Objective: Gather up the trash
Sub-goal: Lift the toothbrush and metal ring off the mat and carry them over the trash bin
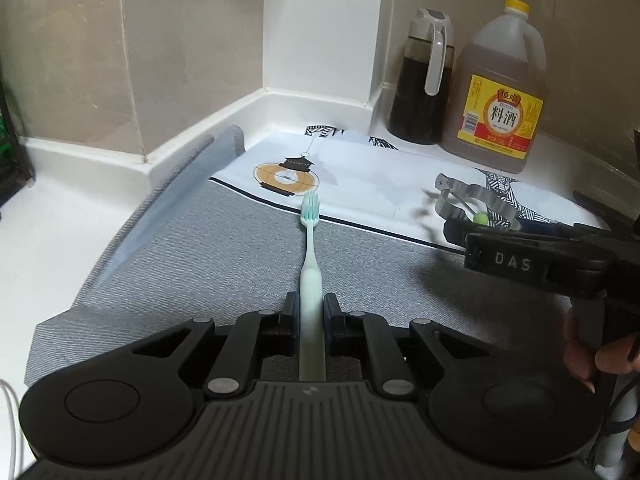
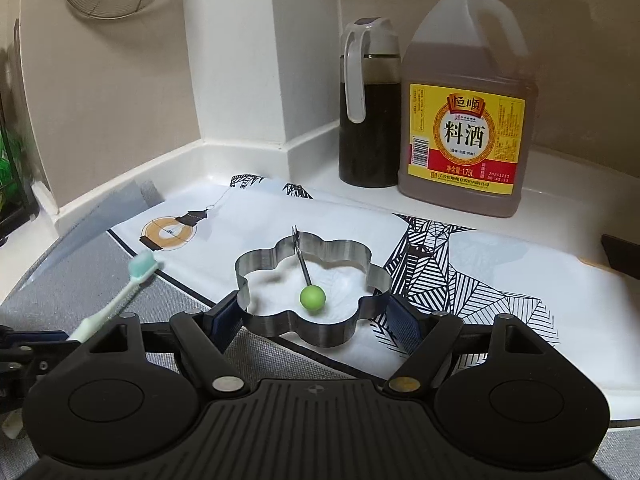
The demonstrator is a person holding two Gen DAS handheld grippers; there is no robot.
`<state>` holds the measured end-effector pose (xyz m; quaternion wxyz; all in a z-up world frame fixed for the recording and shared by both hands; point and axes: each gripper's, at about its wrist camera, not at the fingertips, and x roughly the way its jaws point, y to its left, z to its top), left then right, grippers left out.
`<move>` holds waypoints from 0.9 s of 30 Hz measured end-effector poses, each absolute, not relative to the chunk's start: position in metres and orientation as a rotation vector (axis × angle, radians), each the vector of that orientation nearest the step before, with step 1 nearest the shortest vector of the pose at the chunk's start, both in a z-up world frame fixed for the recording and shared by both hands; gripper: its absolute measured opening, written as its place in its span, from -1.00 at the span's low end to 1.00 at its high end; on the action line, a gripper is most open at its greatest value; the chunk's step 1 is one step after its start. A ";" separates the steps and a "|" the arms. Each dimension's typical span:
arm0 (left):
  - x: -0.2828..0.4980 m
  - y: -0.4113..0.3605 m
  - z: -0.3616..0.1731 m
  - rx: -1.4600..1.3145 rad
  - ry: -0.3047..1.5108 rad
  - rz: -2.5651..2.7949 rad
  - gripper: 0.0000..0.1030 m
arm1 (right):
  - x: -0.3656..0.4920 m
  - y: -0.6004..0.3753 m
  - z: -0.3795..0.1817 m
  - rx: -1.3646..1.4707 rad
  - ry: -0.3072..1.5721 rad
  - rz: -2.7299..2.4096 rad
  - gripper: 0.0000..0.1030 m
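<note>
Left gripper [image 1: 310, 312]: fingers clamped on toothbrush [image 1: 310, 248], bristles ahead. Right gripper [image 2: 316, 316]: fingers wide, pressing flower-shaped metal ring [image 2: 308, 280] between them.

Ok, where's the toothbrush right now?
The toothbrush is clamped in the left gripper, bristles forward above the grey mat, left of the flower-shaped metal ring.
</note>
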<state>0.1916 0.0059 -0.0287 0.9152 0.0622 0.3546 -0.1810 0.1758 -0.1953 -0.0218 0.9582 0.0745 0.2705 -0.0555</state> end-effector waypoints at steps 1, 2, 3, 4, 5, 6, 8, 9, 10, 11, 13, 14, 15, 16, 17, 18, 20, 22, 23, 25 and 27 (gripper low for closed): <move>0.190 0.006 -0.028 0.130 0.726 -0.368 -0.75 | 0.176 -0.196 -0.022 0.153 0.549 -0.113 0.53; 0.189 0.005 -0.027 0.134 0.721 -0.365 -0.75 | 0.176 -0.196 -0.022 0.155 0.549 -0.114 0.53; 0.187 0.005 -0.027 0.136 0.715 -0.365 -0.75 | 0.176 -0.196 -0.022 0.156 0.547 -0.116 0.53; 0.185 0.006 -0.026 0.135 0.711 -0.367 -0.75 | 0.175 -0.196 -0.022 0.159 0.543 -0.117 0.53; 0.183 0.006 -0.025 0.135 0.705 -0.370 -0.75 | 0.174 -0.196 -0.022 0.161 0.539 -0.118 0.53; 0.181 0.007 -0.023 0.131 0.697 -0.373 -0.75 | 0.174 -0.196 -0.022 0.163 0.534 -0.119 0.53; 0.177 0.010 -0.017 0.114 0.680 -0.382 -0.75 | 0.171 -0.195 -0.021 0.165 0.523 -0.122 0.53; 0.175 0.012 -0.012 0.100 0.670 -0.387 -0.75 | 0.170 -0.195 -0.020 0.166 0.518 -0.124 0.53; 0.173 0.016 -0.007 0.086 0.657 -0.391 -0.75 | 0.169 -0.196 -0.019 0.168 0.513 -0.126 0.53; 0.170 0.019 -0.002 0.075 0.640 -0.396 -0.75 | 0.168 -0.196 -0.018 0.170 0.509 -0.127 0.53; 0.166 0.025 0.007 0.063 0.612 -0.394 -0.75 | 0.166 -0.196 -0.017 0.177 0.503 -0.127 0.53; 0.163 0.027 0.010 0.058 0.605 -0.392 -0.75 | 0.164 -0.197 -0.016 0.181 0.500 -0.126 0.53; 0.160 0.029 0.014 0.055 0.599 -0.388 -0.75 | 0.162 -0.197 -0.014 0.185 0.496 -0.126 0.53; 0.157 0.031 0.016 0.056 0.595 -0.382 -0.75 | 0.159 -0.197 -0.012 0.189 0.491 -0.125 0.53; 0.153 0.032 0.018 0.059 0.593 -0.375 -0.75 | 0.155 -0.197 -0.010 0.192 0.484 -0.124 0.53; 0.147 0.034 0.020 0.067 0.591 -0.366 -0.75 | 0.150 -0.197 -0.007 0.196 0.477 -0.124 0.53; 0.135 0.038 0.023 0.081 0.585 -0.355 -0.75 | 0.135 -0.196 0.001 0.214 0.461 -0.121 0.53; 0.121 0.043 0.027 0.085 0.581 -0.349 -0.75 | 0.115 -0.193 0.008 0.218 0.437 -0.111 0.53; 0.114 0.045 0.029 0.086 0.580 -0.349 -0.75 | 0.104 -0.190 0.011 0.210 0.427 -0.107 0.53; 0.096 0.050 0.032 0.090 0.575 -0.349 -0.75 | 0.080 -0.185 0.016 0.190 0.415 -0.095 0.53; 0.077 0.054 0.036 0.093 0.571 -0.353 -0.75 | 0.055 -0.180 0.020 0.184 0.410 -0.080 0.53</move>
